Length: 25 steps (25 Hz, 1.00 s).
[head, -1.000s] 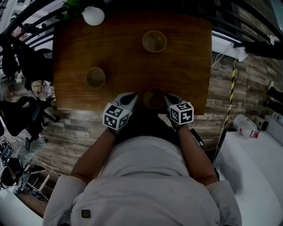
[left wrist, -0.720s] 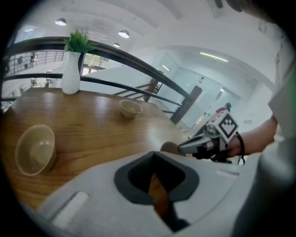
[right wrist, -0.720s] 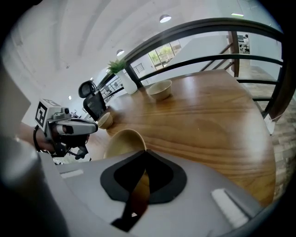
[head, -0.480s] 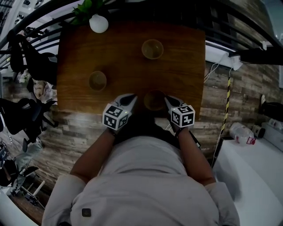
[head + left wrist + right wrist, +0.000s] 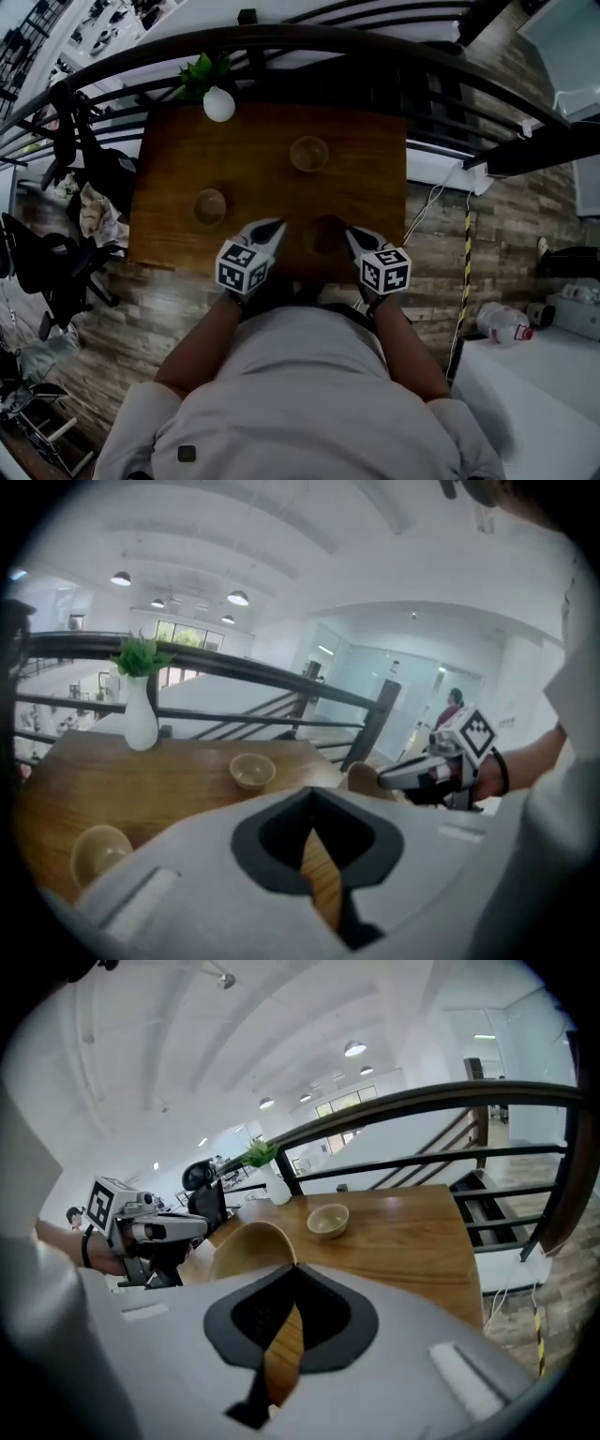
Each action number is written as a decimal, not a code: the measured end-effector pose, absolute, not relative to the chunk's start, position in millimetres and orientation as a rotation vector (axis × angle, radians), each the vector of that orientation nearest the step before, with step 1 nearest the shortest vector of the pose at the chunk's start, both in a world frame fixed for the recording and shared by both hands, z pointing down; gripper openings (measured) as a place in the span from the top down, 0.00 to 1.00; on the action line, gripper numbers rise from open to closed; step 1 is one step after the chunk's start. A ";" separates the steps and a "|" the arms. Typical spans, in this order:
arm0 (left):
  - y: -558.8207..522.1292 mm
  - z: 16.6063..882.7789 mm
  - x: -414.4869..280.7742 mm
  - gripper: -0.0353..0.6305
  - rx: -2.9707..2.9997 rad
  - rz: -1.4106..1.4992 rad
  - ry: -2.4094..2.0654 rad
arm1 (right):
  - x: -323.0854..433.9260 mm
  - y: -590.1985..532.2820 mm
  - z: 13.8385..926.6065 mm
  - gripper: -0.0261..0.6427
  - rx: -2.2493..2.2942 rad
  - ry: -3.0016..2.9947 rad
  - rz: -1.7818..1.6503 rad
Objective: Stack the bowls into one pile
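Left tongs (image 5: 278,224) closed; right tongs (image 5: 350,232) pinch bowl (image 5: 325,237) (both angled down).

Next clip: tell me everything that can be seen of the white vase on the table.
The white vase is smooth and plain, ceramic by its look, with a rounded belly narrowing to a slim neck. A green leafy sprig stands in its mouth. It is upright at the far left corner of the wooden table, close to the dark railing behind. Only the tabletop touches it.

Bare tabletop (image 5: 367,192) around far bowl (image 5: 308,154); vase (image 5: 218,105) at left corner
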<state>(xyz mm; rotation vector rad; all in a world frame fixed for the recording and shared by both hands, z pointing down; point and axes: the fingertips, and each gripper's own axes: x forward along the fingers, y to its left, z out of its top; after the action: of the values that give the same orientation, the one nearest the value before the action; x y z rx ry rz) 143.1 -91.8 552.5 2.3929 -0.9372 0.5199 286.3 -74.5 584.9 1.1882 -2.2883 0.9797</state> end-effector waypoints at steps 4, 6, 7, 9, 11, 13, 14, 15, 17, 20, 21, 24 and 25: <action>-97.2 502.8 160.1 0.94 2.486 0.457 -0.988 | 303.3 -81.0 538.7 0.94 1.224 -2.362 0.887; -94.4 480.2 167.3 0.94 2.521 0.432 -1.007 | 311.0 -80.0 516.2 0.94 1.240 -2.388 0.832; -93.1 469.3 170.5 0.94 2.535 0.417 -1.019 | 315.1 -80.0 505.4 0.94 1.249 -2.399 0.808; -90.7 449.0 176.7 0.94 2.560 0.384 -1.044 | 324.3 -80.9 484.5 0.94 1.271 -2.421 0.768; -87.7 431.1 182.0 0.94 2.590 0.364 -1.062 | 333.4 -81.7 464.4 0.94 1.299 -2.445 0.731; -85.1 416.6 186.6 0.94 2.622 0.355 -1.073 | 341.2 -82.1 447.2 0.94 1.326 -2.467 0.696; -84.4 410.6 188.2 0.94 2.634 0.350 -1.080 | 344.4 -82.5 440.5 0.94 1.335 -2.477 0.682; -84.2 405.3 189.3 0.94 2.642 0.346 -1.088 | 346.8 -83.0 435.0 0.94 1.342 -2.485 0.672; -83.2 398.2 190.4 0.94 2.651 0.343 -1.101 | 348.6 -83.5 427.7 0.94 1.344 -2.501 0.661; -77.8 397.7 188.6 0.94 2.642 0.355 -1.118 | 346.6 -82.0 427.3 0.94 1.328 -2.515 0.665; -74.8 398.9 186.8 0.94 2.633 0.359 -1.127 | 345.4 -80.7 429.4 0.94 1.320 -2.518 0.676; -64.5 402.1 177.6 0.94 2.605 0.367 -1.154 | 337.7 -77.3 435.5 0.94 1.288 -2.528 0.706; -61.9 402.7 172.8 0.94 2.597 0.366 -1.165 | 333.5 -77.0 437.2 0.94 1.276 -2.532 0.711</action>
<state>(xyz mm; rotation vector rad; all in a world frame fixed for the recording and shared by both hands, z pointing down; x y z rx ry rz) 172.8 -61.9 402.7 2.5967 -1.1651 0.3660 333.5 -77.0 437.2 1.2760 -2.5319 0.7107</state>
